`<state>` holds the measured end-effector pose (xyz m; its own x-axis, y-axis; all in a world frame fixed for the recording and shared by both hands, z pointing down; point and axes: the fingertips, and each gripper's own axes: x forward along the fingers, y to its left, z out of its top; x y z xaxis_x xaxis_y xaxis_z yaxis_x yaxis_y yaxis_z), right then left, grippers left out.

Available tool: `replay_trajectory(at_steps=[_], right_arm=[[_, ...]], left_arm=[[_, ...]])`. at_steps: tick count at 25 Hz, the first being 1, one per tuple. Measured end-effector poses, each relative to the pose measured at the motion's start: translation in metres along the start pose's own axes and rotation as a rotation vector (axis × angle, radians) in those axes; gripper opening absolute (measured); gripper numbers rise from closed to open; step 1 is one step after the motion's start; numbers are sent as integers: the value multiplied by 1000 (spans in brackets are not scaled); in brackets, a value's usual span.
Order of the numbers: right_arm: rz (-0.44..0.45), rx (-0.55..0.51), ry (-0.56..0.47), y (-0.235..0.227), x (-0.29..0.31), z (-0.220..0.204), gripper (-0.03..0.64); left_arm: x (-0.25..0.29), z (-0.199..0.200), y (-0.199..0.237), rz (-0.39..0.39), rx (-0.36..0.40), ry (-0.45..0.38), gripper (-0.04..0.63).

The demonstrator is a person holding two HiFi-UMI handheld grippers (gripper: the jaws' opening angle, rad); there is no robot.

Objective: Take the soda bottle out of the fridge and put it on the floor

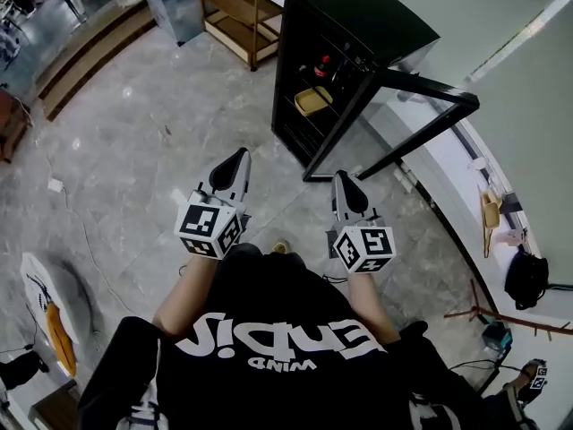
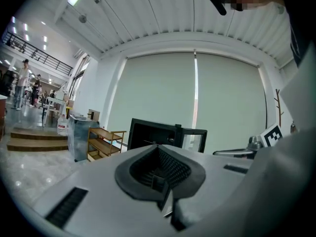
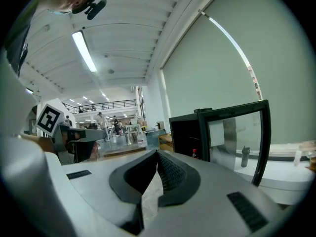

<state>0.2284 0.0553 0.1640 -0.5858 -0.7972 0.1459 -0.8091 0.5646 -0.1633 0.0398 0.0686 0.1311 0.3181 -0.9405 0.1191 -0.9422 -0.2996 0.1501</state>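
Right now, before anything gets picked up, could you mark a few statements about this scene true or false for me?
1. The fridge has its door open. True.
2. The soda bottle is already out of the fridge. False: it stands inside.
3. The right tool grips the soda bottle. False: its jaws are together with nothing between them, short of the fridge.
4. A wooden shelf unit stands beside the fridge. True.
5. The left tool is shut and empty. True.
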Motion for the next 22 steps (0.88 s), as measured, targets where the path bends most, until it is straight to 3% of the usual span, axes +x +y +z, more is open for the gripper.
replay_trajectory(at_steps=[7,15,22], right_arm=[[14,5,-1,-7,54,11,23],[-87,34,-48,-33,100,21,23],[-123,62,-59,-47,129,28,22]], left_arm=[[45,14,23,-35,14,6,6],[101,15,47,-117,27,43,6],[135,19,61,-147,31,57,6]])
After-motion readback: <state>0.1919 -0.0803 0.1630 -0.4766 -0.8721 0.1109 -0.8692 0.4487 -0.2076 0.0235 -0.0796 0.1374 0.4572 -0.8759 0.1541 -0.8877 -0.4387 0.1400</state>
